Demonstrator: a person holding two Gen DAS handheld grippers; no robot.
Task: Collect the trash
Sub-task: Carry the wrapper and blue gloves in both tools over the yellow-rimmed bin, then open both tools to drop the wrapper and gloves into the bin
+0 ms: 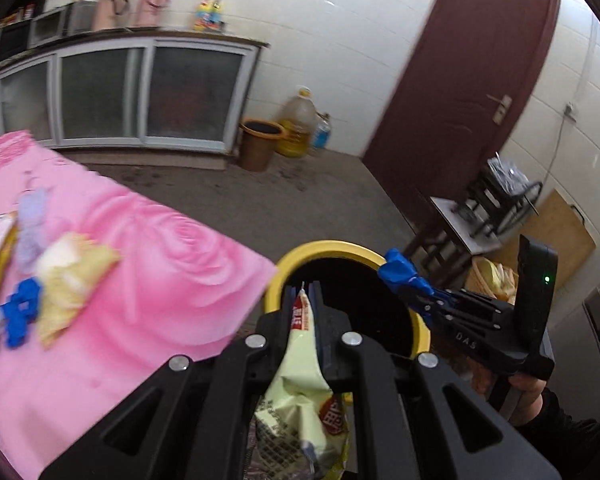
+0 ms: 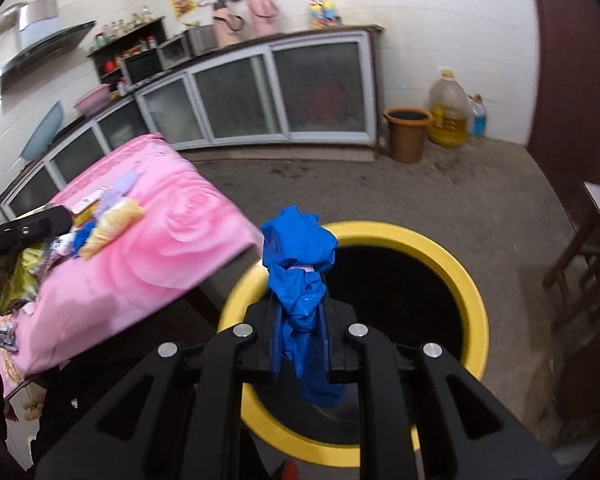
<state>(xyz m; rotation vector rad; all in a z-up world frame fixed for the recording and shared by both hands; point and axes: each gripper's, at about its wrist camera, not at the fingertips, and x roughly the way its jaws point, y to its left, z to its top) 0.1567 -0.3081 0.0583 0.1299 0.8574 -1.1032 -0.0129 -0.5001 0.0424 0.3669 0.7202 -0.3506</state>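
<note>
Left gripper (image 1: 303,300) clamps a pale-green snack wrapper (image 1: 300,384); right gripper (image 2: 300,312) pinches crumpled blue plastic (image 2: 300,256) over the yellow-rimmed bin (image 2: 466,276).

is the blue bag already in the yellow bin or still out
Out: the right gripper is shut on the crumpled blue bag, held above the yellow bin opening.

We see the pink rose-printed desk (image 2: 172,248) left of the yellow-rimmed round black bin (image 2: 476,304), which stands on the floor just beside the desk's corner. On the desk lies a cluster of crumpled wrappers and scraps (image 1: 60,272). Behind, along the wall, runs the glass-fronted grey cabinet (image 2: 284,92); to its right stand a brown plastic bucket (image 2: 406,134) and a large clear oil jug (image 2: 448,110).
</note>
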